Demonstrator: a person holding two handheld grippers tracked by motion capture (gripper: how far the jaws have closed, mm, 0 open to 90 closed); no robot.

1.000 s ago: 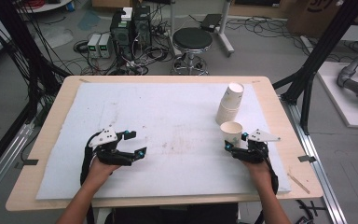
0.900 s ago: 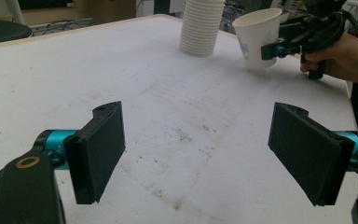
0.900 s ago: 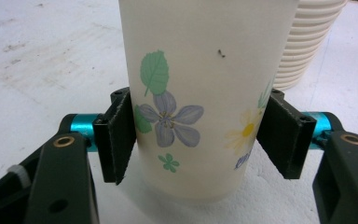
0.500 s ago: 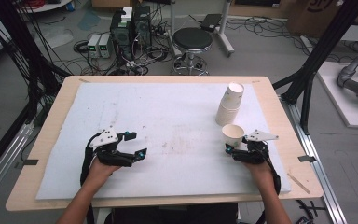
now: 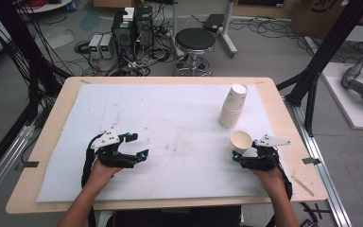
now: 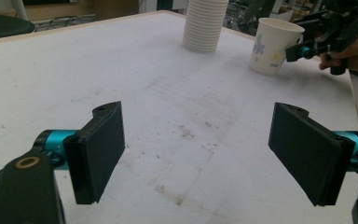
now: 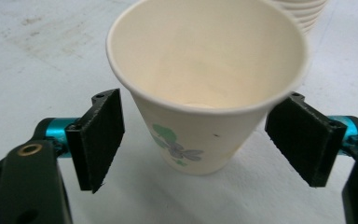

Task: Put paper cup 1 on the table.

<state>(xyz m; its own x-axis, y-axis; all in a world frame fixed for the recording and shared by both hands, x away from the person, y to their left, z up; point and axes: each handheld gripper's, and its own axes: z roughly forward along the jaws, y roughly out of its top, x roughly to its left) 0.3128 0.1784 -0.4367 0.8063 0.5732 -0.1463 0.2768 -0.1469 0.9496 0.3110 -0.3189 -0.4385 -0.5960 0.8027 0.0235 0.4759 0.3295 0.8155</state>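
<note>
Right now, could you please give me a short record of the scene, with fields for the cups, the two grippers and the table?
single cup: paper cup with a flower print, upright, empty, between the right gripper's jaws
cup stack: stack of paper cups, upright, beyond the single cup
right gripper: jaws have just been opening; pads stand clear of the cup wall
left gripper: open, nothing between the jaws
table: wooden, under a stained white mat
</note>
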